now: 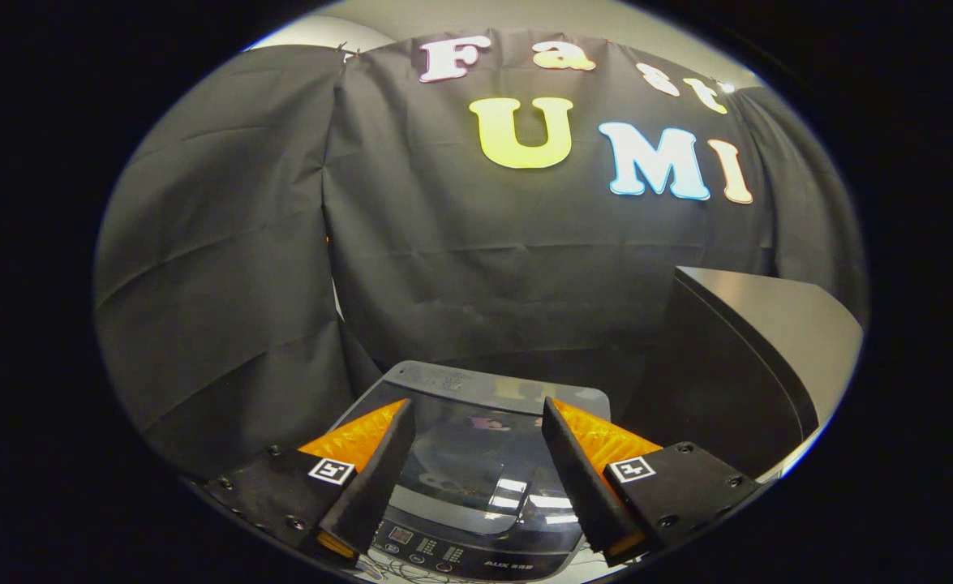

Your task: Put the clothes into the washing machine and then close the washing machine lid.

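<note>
The gripper [476, 430] hung above the washing machine [476, 519] with its jaws set well apart and nothing between them. Each finger showed a black inner face and an orange ribbed outer pad, and a small square marker sat on the black mount behind each one. Through the gap between the fingers the washing machine lid [484, 462] lay flat and closed on top of the machine, a dark, glossy, see-through panel that caught bright reflections of the room lights. The rear grey band of the lid reached just beyond the fingertips. Nearer the camera, below the lid, ran the control panel [435, 551], with a small lit display and a row of round buttons; what they read was too small to tell. No garment could be made out through the lid, whose glare hid the drum beneath. To the right of the machine, beyond the right finger, stood a tall dark cabinet [752, 357] with a flat grey top, its front edge near the machine's right side. Black cloth [281, 243] hung behind both as the booth's wall.
</note>
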`<move>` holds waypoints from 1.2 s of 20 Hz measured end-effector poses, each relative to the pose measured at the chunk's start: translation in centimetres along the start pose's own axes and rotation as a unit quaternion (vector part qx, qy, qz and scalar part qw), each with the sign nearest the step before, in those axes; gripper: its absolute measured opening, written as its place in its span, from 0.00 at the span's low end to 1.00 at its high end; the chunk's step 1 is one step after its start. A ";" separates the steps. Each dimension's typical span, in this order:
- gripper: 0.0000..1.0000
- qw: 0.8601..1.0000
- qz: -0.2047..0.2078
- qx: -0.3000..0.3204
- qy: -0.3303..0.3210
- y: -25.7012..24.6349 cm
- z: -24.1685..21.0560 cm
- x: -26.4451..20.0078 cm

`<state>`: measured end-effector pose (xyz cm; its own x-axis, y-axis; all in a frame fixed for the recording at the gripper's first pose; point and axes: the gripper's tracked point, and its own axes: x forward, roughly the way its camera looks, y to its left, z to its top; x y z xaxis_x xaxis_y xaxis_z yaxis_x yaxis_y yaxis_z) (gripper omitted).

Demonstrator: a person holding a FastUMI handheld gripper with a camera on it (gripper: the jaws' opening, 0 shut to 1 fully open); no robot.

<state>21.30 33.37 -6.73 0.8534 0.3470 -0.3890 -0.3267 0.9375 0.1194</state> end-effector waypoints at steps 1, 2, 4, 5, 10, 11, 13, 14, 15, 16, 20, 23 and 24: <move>0.98 1.000 0.006 0.001 -0.005 -0.4 0.1 -0.9; 0.98 1.000 0.015 0.000 -0.015 -0.7 0.5 -2.1; 0.98 0.999 0.031 -0.009 -0.040 -2.1 1.6 -4.6; 0.98 0.998 0.039 -0.017 -0.056 -3.1 2.2 -6.1; 0.99 0.987 0.046 -0.076 -0.136 -12.1 5.0 -15.0; 0.99 0.984 0.041 -0.085 -0.153 -14.2 5.2 -16.9; 0.99 0.978 0.030 -0.095 -0.182 -18.3 5.4 -20.5; 0.99 0.977 0.023 -0.097 -0.189 -20.3 5.2 -22.2; 0.98 0.976 0.017 -0.098 -0.193 -22.6 5.2 -23.6; 0.98 0.977 0.004 -0.095 -0.192 -24.6 5.0 -25.0; 0.99 0.977 -0.037 -0.051 -0.204 -30.7 5.0 -31.2; 1.00 0.974 -0.064 -0.032 -0.216 -32.9 4.1 -34.5; 0.99 0.973 -0.073 -0.035 -0.217 -33.4 3.6 -35.2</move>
<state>3.65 -10.05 6.27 0.9790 0.2020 0.0271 -0.2026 0.9790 0.0242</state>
